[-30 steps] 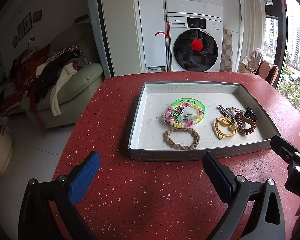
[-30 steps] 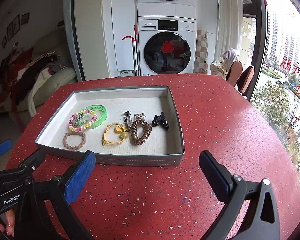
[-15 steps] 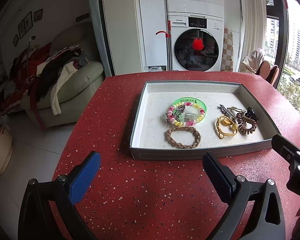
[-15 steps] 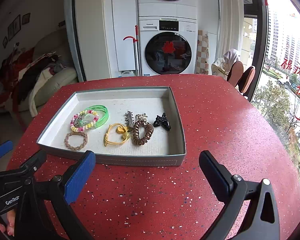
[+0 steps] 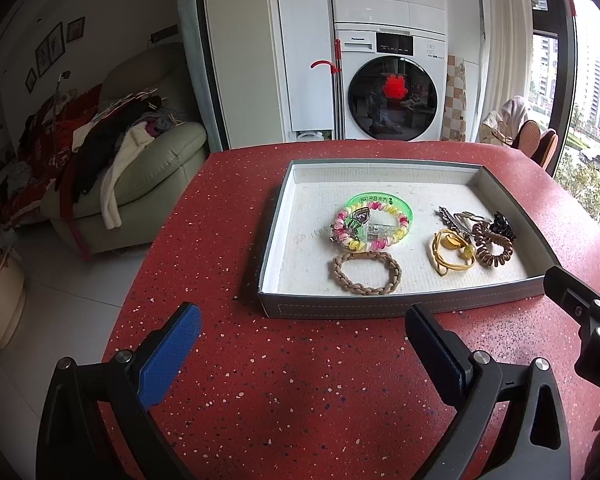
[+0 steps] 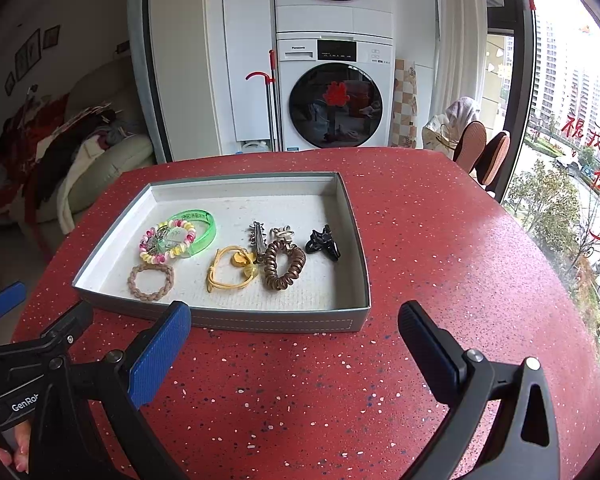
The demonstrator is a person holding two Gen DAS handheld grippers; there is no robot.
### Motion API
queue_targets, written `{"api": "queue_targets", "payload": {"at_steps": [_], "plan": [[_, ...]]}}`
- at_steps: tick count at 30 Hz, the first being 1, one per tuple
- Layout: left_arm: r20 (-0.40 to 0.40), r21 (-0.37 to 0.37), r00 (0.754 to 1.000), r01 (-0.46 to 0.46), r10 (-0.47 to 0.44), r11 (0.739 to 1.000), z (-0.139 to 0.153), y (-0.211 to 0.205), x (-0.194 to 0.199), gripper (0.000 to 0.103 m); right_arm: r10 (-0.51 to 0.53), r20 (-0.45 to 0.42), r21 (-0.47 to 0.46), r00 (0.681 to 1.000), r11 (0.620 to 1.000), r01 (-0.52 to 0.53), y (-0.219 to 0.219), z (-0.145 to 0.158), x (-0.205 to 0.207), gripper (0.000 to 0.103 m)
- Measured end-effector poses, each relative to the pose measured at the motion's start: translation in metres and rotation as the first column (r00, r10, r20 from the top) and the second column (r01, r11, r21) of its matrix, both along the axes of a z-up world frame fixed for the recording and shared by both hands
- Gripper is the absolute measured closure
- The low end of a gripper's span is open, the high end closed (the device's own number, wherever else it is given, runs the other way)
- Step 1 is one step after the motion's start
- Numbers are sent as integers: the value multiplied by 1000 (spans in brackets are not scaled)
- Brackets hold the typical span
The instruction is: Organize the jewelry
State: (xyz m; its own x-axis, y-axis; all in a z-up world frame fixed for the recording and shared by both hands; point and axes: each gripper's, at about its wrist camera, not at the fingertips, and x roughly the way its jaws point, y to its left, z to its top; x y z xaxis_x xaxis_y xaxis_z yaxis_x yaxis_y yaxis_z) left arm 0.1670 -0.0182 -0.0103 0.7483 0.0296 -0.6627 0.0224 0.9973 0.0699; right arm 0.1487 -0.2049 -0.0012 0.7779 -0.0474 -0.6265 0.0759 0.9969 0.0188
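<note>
This is a home. A stacked washing machine point(image 6: 335, 92) stands behind the red counter point(image 6: 420, 240). A sofa point(image 5: 148, 168) piled with clothes point(image 5: 100, 140) and framed pictures point(image 5: 54, 50) on the wall show it.

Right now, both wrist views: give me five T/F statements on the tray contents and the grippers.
1. All the jewelry lies inside the grey tray. True.
2. The left gripper is shut on the braided tan bracelet. False: it is open over the red table, short of the tray, and the bracelet lies untouched.
3. The pastel coil bracelet overlaps the green bangle. True.
4. The black claw clip lies at the tray's left end. False: it is the rightmost piece.
5. The right gripper is open and holds nothing. True.
</note>
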Motion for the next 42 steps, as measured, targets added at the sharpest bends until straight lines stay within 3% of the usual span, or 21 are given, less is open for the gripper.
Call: {"api": "queue_targets", "payload": {"at_steps": [42], "plan": [[-1,1,1000,-5,5,1000,-2,0,-1,0,3,5,8,1000,1000,-3,-4,4,-1,0]]}}
